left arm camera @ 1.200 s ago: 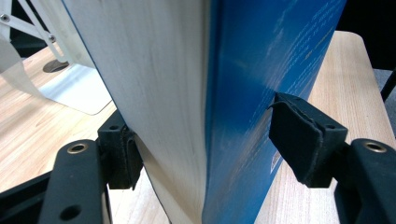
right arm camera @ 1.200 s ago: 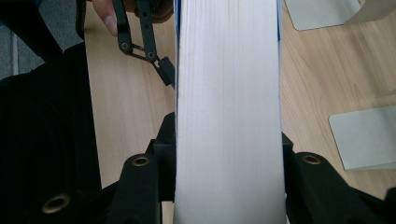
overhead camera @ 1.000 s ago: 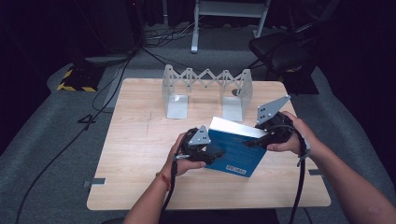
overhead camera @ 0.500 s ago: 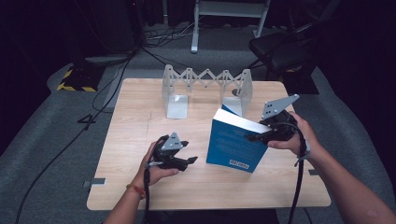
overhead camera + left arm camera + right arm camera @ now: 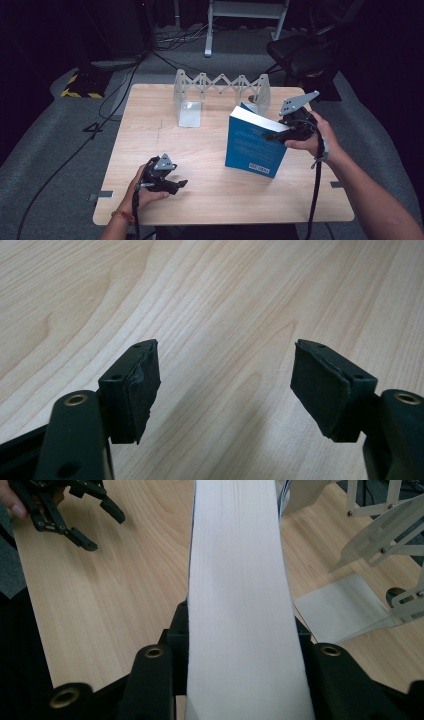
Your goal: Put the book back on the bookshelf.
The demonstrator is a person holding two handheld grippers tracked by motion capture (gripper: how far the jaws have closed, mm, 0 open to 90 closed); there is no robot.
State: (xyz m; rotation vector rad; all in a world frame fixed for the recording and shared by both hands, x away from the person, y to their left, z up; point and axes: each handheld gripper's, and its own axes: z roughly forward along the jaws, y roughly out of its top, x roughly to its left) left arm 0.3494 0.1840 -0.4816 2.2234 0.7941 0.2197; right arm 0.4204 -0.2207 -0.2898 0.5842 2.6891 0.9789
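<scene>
Right gripper (image 5: 274, 136) reaches in from the right, wrist raised, jaws clamped on the page edge of the book (image 5: 254, 142). Left gripper (image 5: 182, 184) sits low near the table's (image 5: 150, 120) front left, jaws apart and empty, having just been opening. Book: blue cover, white pages, standing upright right of centre, before the folding rack (image 5: 222, 89). Versus 1 second ago: book was tilted between both grippers; left hand has pulled away.
</scene>
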